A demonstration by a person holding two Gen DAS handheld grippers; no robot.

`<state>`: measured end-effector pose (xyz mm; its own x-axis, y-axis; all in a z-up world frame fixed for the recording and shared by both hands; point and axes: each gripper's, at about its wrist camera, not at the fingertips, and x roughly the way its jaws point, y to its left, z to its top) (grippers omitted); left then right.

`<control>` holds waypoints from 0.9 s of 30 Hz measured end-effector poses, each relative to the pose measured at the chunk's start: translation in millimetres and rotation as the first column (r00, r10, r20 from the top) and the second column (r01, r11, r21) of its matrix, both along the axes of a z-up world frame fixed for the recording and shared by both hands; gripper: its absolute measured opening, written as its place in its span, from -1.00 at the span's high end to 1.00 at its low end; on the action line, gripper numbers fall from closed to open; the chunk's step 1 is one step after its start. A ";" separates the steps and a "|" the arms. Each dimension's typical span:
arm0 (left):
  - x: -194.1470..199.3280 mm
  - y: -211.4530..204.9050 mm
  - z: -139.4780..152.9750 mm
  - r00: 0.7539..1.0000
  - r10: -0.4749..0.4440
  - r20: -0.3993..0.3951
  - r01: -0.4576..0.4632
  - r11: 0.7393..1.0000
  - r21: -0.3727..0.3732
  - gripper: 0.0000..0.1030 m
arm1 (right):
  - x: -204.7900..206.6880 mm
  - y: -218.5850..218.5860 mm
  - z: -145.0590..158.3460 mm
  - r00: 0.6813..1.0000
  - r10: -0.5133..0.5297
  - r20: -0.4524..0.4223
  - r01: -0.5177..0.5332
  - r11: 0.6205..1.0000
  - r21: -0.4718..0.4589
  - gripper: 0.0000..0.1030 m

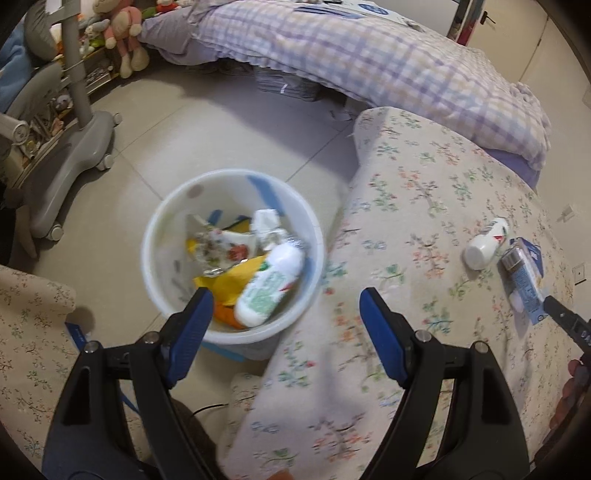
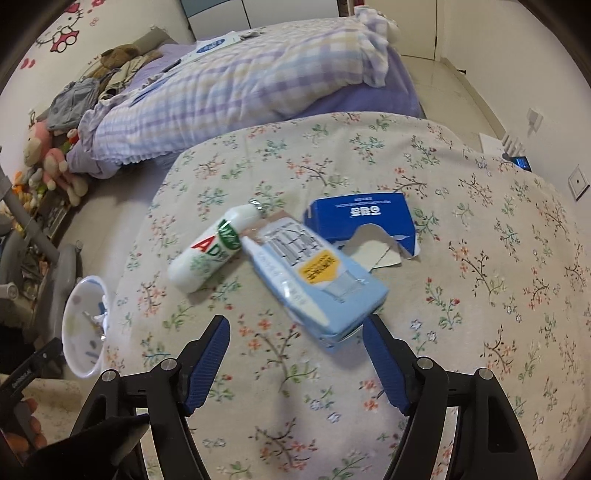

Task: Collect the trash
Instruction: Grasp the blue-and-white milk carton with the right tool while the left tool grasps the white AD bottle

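A white trash bin (image 1: 159, 229) stands on the floor beside the floral table (image 1: 406, 221), holding a white bottle (image 1: 267, 286), yellow wrappers and crumpled paper. My left gripper (image 1: 286, 308) hovers open over the bin's near rim and the table edge, nothing between its fingers. On the table (image 2: 480, 258) lie a white bottle with green and red print (image 2: 207, 253), a light blue carton (image 2: 317, 277) and a torn dark blue box (image 2: 364, 221). My right gripper (image 2: 297, 334) is open just short of the carton's near end. The bin (image 2: 83, 328) shows at the left.
A bed with a checked purple quilt (image 2: 258, 77) lies behind the table. A grey chair base on castors (image 1: 70, 162) stands left of the bin. Plush toys (image 1: 122, 33) pile up at the far left. A person's fingers (image 2: 26, 428) show at the lower left.
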<state>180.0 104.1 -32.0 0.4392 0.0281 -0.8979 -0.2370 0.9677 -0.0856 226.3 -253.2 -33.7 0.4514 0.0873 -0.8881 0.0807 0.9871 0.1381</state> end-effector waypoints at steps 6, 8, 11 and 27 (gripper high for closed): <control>29.6 -49.2 -3.9 0.990 -0.132 0.050 0.134 0.990 -0.051 -0.57 | 15.4 -13.9 -9.5 1.000 0.028 0.004 -0.028 0.999 -0.021 -0.47; 38.1 -64.8 -8.2 0.983 -0.175 0.063 0.179 0.981 -0.069 -0.57 | 18.7 -14.0 -12.4 0.999 0.040 0.005 -0.040 0.999 -0.023 -0.47; 51.7 -87.0 -13.7 0.969 -0.234 0.081 0.241 0.966 -0.091 -0.57 | 22.5 -17.5 -17.0 0.998 0.060 -0.002 -0.060 0.998 -0.008 -0.47; 92.2 -166.5 -35.4 0.869 -0.463 0.174 0.486 0.865 -0.123 -0.57 | 19.3 -38.5 -32.2 0.989 0.146 -0.015 -0.142 0.976 0.164 -0.24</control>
<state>272.1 -62.5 -67.3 0.4796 -0.3511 -0.8042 0.2725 0.9308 -0.2438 245.6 -291.7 -65.9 0.4002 0.2933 -0.8682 -0.0546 0.9533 0.2969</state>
